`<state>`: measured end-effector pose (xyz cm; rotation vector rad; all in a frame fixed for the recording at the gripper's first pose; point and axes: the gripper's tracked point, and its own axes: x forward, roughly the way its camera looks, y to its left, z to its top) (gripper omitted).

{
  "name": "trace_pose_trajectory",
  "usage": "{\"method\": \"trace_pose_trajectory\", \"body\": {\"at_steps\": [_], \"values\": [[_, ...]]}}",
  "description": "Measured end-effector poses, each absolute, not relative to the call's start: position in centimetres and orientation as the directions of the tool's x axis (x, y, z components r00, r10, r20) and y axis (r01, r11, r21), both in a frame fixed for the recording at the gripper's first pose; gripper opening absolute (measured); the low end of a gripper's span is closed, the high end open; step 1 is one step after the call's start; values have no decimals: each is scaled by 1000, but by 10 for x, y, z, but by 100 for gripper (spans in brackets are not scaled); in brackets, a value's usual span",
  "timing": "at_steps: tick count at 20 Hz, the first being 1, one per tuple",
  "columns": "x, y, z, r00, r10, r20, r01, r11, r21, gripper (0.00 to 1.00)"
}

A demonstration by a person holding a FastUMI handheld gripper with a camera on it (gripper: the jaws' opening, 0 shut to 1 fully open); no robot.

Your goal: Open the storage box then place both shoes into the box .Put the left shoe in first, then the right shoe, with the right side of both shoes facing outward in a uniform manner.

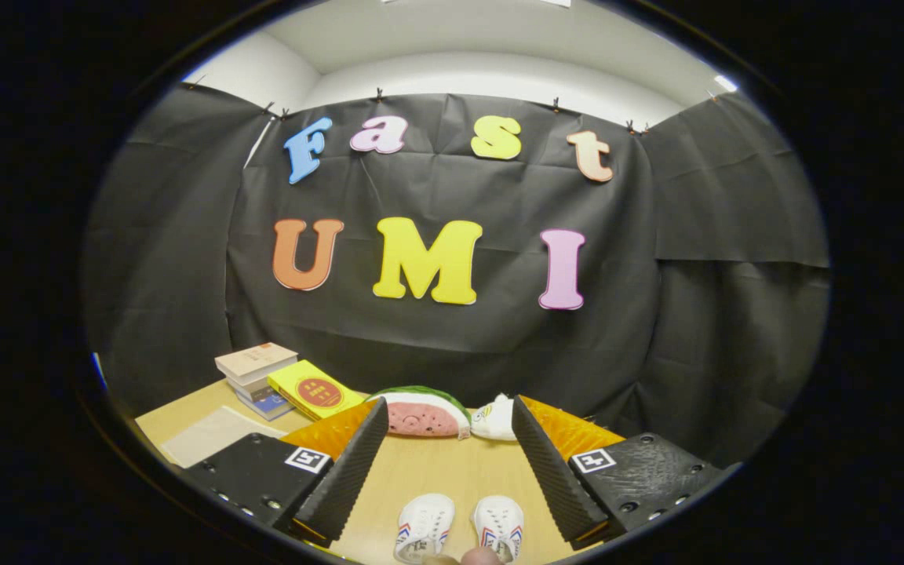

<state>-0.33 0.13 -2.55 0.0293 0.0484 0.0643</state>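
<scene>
- Your gripper (444, 455) was held above the wooden table (436, 471) with its two fingers (350, 463) spread wide apart and nothing between them but bare tabletop.
- Neither finger touched anything; you had hold of nothing.
- The pair of small white shoes (460, 527) sat on the table between the fingers, close in toward you, side by side and slightly apart, toes pointing away from you toward the wall.
- The shoe on the left of the pair (424, 526) and the shoe on the right of the pair (499, 527) each showed rows of small holes on top and a red and blue stripe along the side.
- Something small and rounded (479, 557) showed at the near end of the shoes; I could not tell what it was.
- Beyond the fingers, against the black cloth wall (656, 353), lay a soft toy shaped like a watermelon slice (421, 412), pink face toward you with a green rind on top.
- Just beside that toy, to its right, a small white soft thing (495, 420) lay partly hidden behind the right finger.
- At the far left corner of the table stood a stack of books (256, 373), with a yellow book (315, 390) leaning against it.
- A pale flat sheet (209, 435) lay on the table in front of the books, just beyond the left finger's base.
</scene>
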Motion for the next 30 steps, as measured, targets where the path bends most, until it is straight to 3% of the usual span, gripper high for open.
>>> {"method": "trace_pose_trajectory", "body": {"at_steps": [7,11,22,30], "values": [[1,13,-68,983,128,-134,-117,989,86,95],[-6,45,-97,952,229,-202,-199,967,161,95],[-38,160,-168,782,511,-357,-359,837,413,95],[-42,218,-219,661,615,-431,-381,769,513,95]]}}
